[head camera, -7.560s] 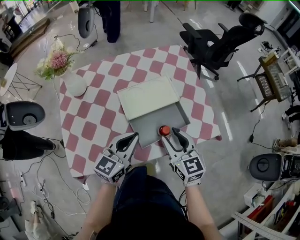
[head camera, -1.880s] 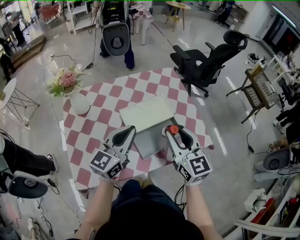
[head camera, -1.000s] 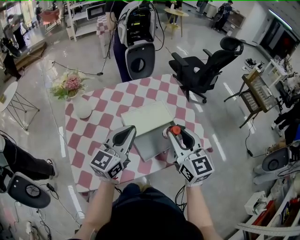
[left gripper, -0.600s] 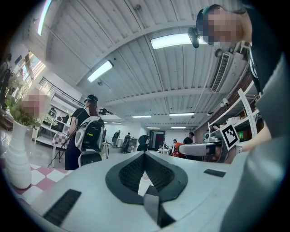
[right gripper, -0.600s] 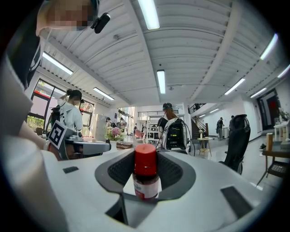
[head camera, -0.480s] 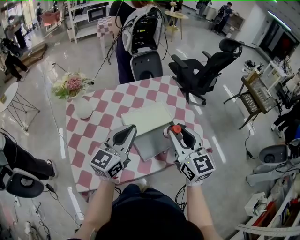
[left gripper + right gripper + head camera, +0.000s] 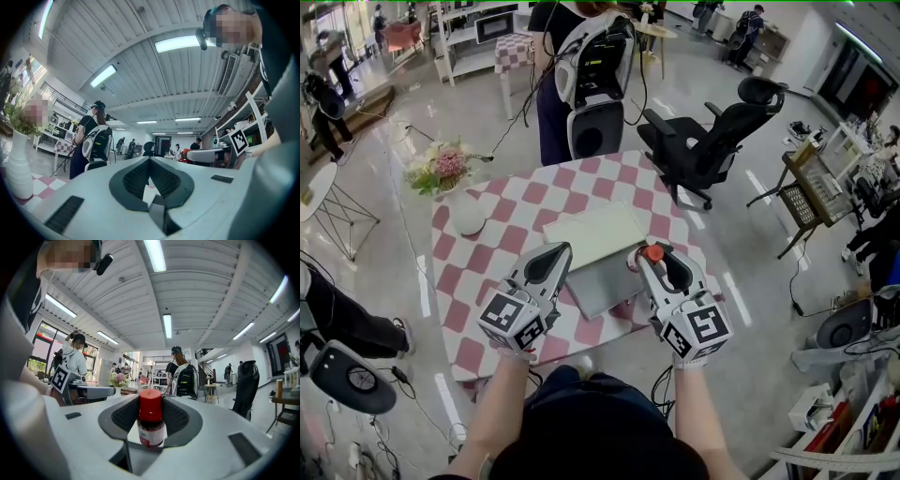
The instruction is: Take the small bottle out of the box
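Note:
The small bottle point(image 7: 652, 253), brown with a red cap, stands upright between the jaws of my right gripper point(image 7: 659, 264), which is shut on it and holds it above the near right corner of the box. In the right gripper view the bottle point(image 7: 151, 425) fills the gap between the dark pads point(image 7: 123, 417). The open box point(image 7: 598, 281) is a grey tray with its white lid point(image 7: 586, 234) lying behind it on the checkered table point(image 7: 487, 272). My left gripper point(image 7: 549, 260) hovers left of the box, its jaws shut with nothing in them point(image 7: 150, 160).
A white vase point(image 7: 467, 215) with flowers point(image 7: 439, 169) stands at the table's far left corner. A person with a backpack rig point(image 7: 586, 75) stands just behind the table. A black office chair point(image 7: 703, 131) is at the far right. Floor surrounds the table.
Since the earliest frame my right gripper has lifted the bottle up out of the tray. Over the last second both grippers stay put; the person with the backpack has shifted behind the table.

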{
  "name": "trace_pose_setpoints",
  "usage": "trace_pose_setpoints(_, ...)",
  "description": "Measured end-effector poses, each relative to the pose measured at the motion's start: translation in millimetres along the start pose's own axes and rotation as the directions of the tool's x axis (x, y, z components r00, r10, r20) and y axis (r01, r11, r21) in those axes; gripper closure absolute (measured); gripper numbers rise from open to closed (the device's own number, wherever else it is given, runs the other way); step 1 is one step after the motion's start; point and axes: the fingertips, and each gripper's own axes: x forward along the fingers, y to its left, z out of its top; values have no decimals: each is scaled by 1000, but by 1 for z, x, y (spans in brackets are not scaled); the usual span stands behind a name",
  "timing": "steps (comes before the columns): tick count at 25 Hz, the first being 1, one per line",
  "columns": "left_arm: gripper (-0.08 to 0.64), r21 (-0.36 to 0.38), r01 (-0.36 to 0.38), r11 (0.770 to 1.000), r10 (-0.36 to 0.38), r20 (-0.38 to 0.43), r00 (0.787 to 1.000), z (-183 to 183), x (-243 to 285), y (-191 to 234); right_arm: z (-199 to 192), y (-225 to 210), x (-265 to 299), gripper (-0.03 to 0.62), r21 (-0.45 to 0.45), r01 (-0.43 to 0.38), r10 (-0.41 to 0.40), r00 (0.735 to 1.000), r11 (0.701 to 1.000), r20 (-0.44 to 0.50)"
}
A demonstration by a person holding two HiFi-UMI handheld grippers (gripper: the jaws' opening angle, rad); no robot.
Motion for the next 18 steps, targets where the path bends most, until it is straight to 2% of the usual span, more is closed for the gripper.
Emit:
trace_pose_setpoints(5,546,-4,-2,1000,2,11,1000,3,0,2,1,-1,0,446,0,6,-6,1000,1000,4)
trace_pose_setpoints(11,546,29,12,999,-13,5,1000,7,4,-4,5,-2,-2,446,-4,13,-13,1000,1000,10)
trace_pose_setpoints(18,546,14,8,1000,-8,27,1000,13,5,-2,8,-3,-3,446,-12,18,-18,1000,1000,16)
